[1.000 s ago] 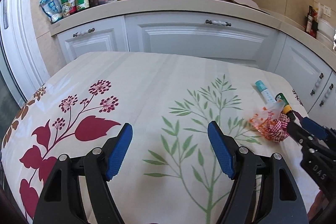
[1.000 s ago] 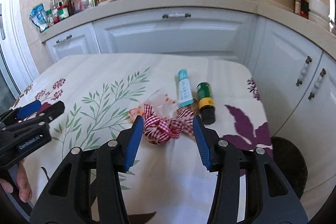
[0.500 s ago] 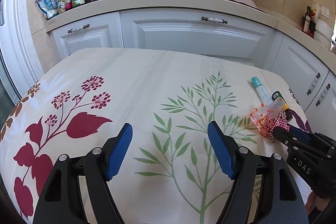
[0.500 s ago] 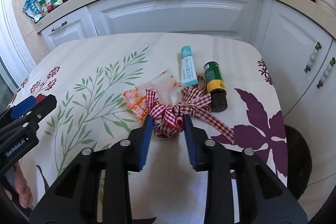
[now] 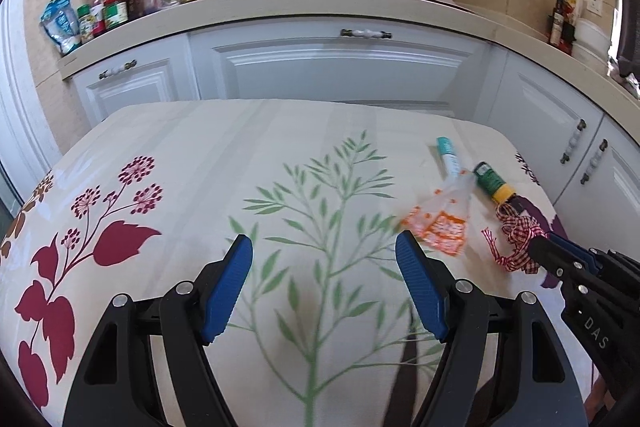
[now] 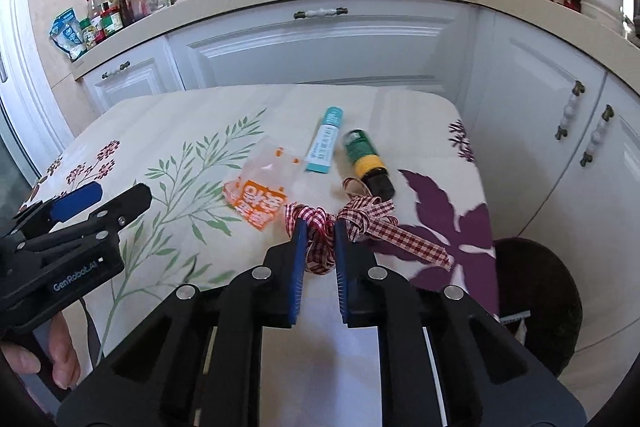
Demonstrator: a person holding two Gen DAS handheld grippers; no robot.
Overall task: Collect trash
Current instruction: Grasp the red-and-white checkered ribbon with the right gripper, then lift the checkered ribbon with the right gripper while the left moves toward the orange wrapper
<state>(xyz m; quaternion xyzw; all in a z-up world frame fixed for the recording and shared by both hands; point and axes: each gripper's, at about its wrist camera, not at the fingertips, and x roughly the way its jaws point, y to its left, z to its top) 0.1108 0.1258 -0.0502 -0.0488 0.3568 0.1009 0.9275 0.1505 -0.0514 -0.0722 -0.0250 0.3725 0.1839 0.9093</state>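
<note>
Ribbon, red-and-white gingham, bunched near the right edge of the table; your right gripper has its blue pads clamped on the knot, one tail trailing right over the purple leaf print. Just beyond it: orange-printed wrapper, teal tube, green bottle lying flat. Your left gripper is spread wide, nothing between the fingers, over the green fern print. Dark round bin, probably, beside the table

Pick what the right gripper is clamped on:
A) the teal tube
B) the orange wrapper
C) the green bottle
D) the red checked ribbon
D: the right gripper has its blue pads pressed on the red checked ribbon; the other items lie apart on the table.
</note>
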